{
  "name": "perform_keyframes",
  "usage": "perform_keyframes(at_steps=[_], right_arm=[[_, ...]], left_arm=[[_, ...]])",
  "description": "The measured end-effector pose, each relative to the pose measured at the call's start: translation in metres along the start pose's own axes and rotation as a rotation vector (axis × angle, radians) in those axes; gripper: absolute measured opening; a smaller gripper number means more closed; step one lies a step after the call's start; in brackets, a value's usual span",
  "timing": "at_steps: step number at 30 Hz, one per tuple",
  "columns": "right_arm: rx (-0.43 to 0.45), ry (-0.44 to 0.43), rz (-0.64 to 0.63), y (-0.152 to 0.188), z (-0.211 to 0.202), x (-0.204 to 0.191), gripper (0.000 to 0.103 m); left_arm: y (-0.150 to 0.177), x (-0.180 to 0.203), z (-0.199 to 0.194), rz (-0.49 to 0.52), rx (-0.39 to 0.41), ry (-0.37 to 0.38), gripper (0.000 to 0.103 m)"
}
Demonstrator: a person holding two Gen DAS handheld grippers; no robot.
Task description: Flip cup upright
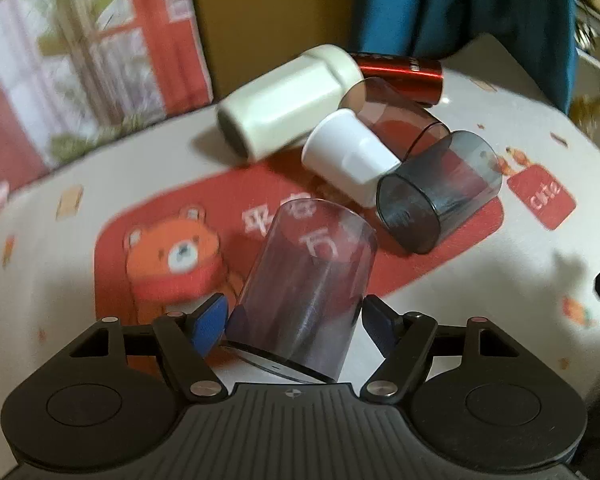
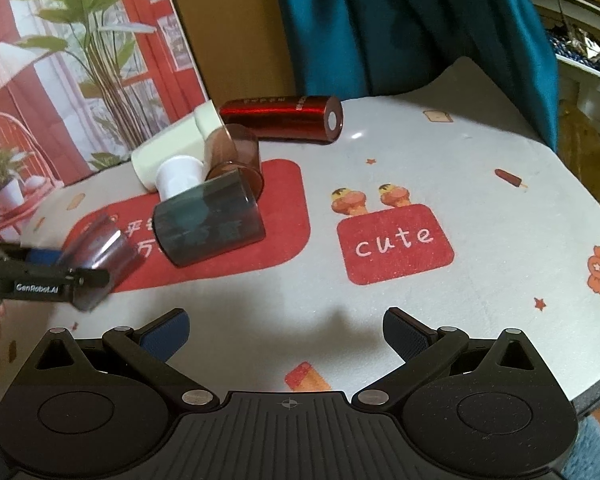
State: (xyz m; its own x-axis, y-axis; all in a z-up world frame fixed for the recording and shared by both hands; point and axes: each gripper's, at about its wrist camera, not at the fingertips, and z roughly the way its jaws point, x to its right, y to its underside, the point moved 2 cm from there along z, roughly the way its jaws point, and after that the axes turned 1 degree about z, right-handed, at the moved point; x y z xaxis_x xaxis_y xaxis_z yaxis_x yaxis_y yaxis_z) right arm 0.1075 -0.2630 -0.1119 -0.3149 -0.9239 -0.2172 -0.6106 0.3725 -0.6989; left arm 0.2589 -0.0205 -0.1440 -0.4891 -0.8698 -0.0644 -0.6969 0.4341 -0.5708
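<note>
Left gripper (image 1: pixel 294 320) clamped on a clear purple-tinted cup (image 1: pixel 304 292), blue pads (image 1: pixel 210 322) pressed against both sides of its wall near one end. Cup tilted between the jaws, lifted off the tablecloth (image 1: pixel 500 300), far end blurred; impossible to tell which end is the mouth. Seen from the right wrist view as a smeared violet cylinder (image 2: pixel 100 264) at the tip of the left gripper (image 2: pixel 60 276), hanging just above the red bear patch (image 1: pixel 160 248) of the cloth.

Right gripper (image 2: pixel 288 328) spread wide, nothing between its fingers, hovering over bare cloth near the table edge, well apart from the held cup.

Beyond the held cup, a cluster lying on its side on the red patch: smoky grey tumbler (image 2: pixel 210 228) nearest, white cup (image 2: pixel 178 178) touching it from behind, brown translucent tumbler (image 2: pixel 236 156) beside that, cream bottle (image 2: pixel 168 152) at the back left. Red metallic can (image 2: pixel 284 118) lying farthest back, flat end turned rightward in the right wrist view.

To the right, a red "cute" label (image 2: pixel 396 242) printed on the cloth with two ice-cream figures just above it. Teal curtain (image 2: pixel 400 24) hanging behind the table; printed backdrop (image 2: pixel 60 60) with plants and red window frames at the left.
</note>
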Motion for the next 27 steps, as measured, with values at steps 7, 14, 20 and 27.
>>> perform_keyframes(at_steps=[7, 14, 20, 27], right_arm=[[0.011, -0.026, 0.028, 0.006, -0.009, 0.006, 0.103], [0.019, -0.041, 0.036, 0.012, -0.020, 0.008, 0.103], [0.028, -0.044, 0.015, 0.018, -0.032, 0.006, 0.103], [0.042, -0.031, -0.006, 0.024, -0.046, 0.003, 0.103]], left_arm=[[0.030, 0.001, -0.023, -0.221, -0.048, -0.006, 0.076], [0.066, 0.007, -0.047, -0.511, -0.053, 0.000, 0.076], [0.086, 0.020, -0.058, -0.621, -0.047, 0.008, 0.076], [0.090, 0.028, -0.068, -0.623, -0.023, 0.070, 0.077]])
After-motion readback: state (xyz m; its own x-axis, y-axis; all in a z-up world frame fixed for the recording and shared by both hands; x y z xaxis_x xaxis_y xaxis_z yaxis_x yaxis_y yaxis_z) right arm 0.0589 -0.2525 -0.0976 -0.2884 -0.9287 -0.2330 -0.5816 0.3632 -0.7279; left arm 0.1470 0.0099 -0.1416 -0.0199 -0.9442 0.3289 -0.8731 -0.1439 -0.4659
